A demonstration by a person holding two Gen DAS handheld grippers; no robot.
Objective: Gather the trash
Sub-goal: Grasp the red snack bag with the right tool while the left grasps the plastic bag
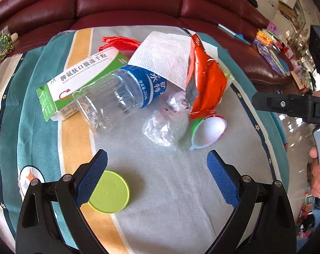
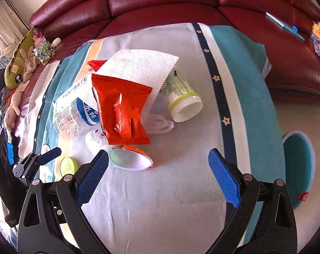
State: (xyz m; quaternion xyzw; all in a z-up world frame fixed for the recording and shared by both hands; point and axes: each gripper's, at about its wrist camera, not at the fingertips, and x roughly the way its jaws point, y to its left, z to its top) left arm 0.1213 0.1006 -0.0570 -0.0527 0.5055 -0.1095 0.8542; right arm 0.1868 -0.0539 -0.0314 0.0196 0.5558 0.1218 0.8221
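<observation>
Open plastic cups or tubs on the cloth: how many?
2. A white cup with red rim lies below the orange wrapper; a green-labelled white tub lies right of it. The pile may hide more.

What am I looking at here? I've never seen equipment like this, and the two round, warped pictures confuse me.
A person holds a two-finger clamp in each hand, and a wide-angle camera on each looks along its fingers. One picture is from the left gripper, the other from the right gripper. Both are open and hold nothing. Below lies a striped cloth with trash: a clear water bottle, a medicine box, a paper towel, an orange wrapper, crumpled clear plastic, a small cup and a green lid.
</observation>
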